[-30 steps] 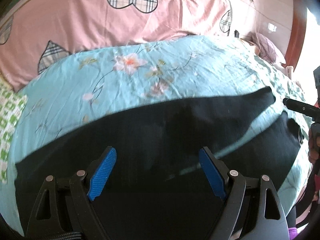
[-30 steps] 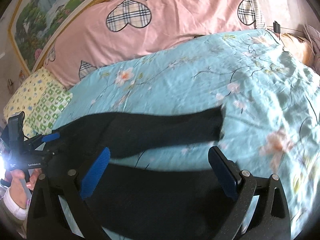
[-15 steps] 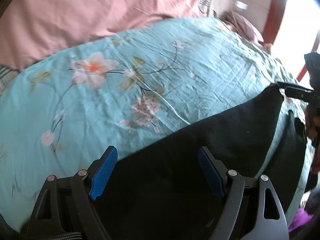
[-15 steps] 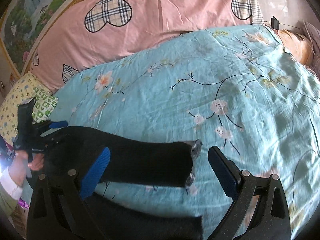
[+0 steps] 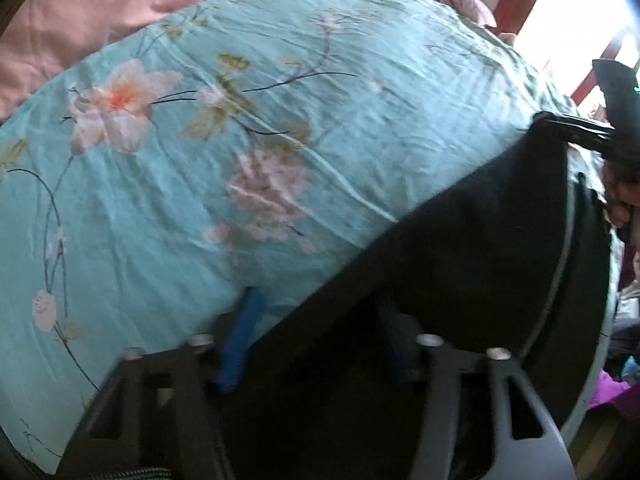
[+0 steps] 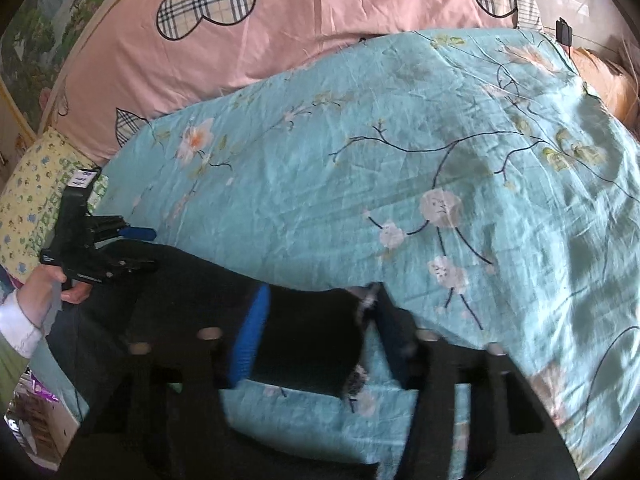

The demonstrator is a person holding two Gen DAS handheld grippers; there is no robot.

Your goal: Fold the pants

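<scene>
The black fabric pants (image 6: 224, 280) are lying lengthwise across the teal floral bedsheet (image 6: 360, 168), leg ends pointing toward the right hand-held gripper (image 6: 316, 336), whose blue-padded jaws have just been closing around one hem. The left hand-held gripper (image 5: 316, 340) has likewise been closing over the opposite end; blur is hiding whether either's pads are pressing.

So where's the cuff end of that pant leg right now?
In the right wrist view, the cuff lies low and centre on the teal floral sheet, between the right gripper's closing fingers.
</scene>
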